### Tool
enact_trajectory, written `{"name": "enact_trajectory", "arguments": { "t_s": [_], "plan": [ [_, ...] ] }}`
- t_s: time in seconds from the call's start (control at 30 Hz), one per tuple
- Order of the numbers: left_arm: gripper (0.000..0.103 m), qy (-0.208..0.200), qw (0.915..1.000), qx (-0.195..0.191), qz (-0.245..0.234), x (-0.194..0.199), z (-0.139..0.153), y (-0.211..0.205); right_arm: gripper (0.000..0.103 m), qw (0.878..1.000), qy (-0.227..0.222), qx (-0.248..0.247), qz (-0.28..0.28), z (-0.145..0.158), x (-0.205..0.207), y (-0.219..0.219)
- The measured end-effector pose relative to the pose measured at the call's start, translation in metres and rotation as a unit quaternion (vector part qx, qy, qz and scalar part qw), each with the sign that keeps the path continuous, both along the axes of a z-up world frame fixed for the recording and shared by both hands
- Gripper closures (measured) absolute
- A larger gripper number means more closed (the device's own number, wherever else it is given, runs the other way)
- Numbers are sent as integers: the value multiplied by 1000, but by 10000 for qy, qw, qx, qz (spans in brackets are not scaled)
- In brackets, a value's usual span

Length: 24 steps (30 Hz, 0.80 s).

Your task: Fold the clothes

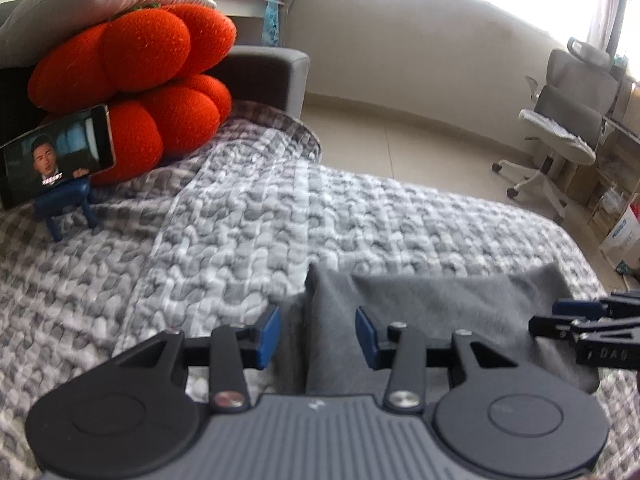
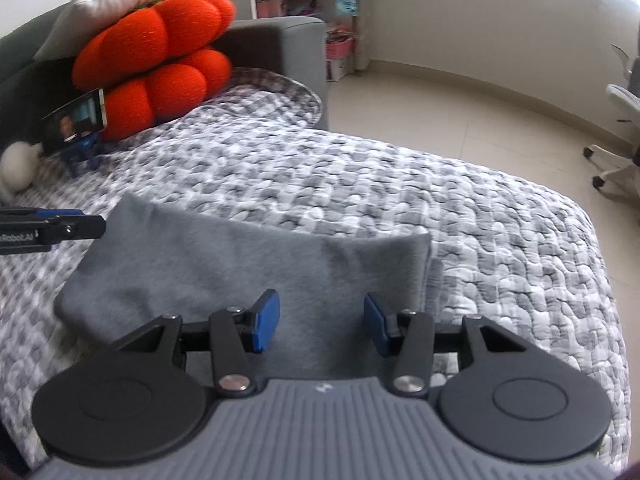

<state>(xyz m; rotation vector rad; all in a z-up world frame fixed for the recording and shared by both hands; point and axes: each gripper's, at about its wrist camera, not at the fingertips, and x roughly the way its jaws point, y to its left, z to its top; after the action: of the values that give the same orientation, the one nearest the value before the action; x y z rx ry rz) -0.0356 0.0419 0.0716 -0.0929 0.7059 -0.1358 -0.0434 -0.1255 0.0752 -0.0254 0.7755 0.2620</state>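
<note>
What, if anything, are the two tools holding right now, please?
Nothing is held: both the left tool and the right tool stand open over the folded grey garment, pads clear of it.

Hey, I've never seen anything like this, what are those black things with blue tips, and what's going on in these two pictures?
Each is a handheld grasping tool a person carries, one per hand, with a camera looking along its two fingers. One picture comes from the left tool, the other from the right tool. Both hover over a folded grey garment lying on a grey-and-white quilted bedspread. Neither holds anything: the blue pads stand apart, cloth only beneath them. Behind are an orange cushion and a phone on a small blue stand.
</note>
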Motion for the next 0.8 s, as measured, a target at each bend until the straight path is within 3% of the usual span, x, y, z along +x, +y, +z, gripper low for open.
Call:
{"name": "enact_trajectory", "arguments": {
  "t_s": [0.27,0.4,0.53,0.8],
  "plan": [
    [59,-165,9987,-353,-330,22,-1,-18,53,9997,-90,150,-162,-1,12,-3],
    [59,35,9995,-174,-258,35,-16,-27,53,9997,-82,182,-125,-4,20,0],
    [60,298,9988,-365,-152,44,-29,-20,53,9999,-54,153,-37,-8,27,2],
    [61,303,9984,-464,-93,45,-24,-14,55,9997,-103,179,-128,-6,30,-5]
  ]
}}
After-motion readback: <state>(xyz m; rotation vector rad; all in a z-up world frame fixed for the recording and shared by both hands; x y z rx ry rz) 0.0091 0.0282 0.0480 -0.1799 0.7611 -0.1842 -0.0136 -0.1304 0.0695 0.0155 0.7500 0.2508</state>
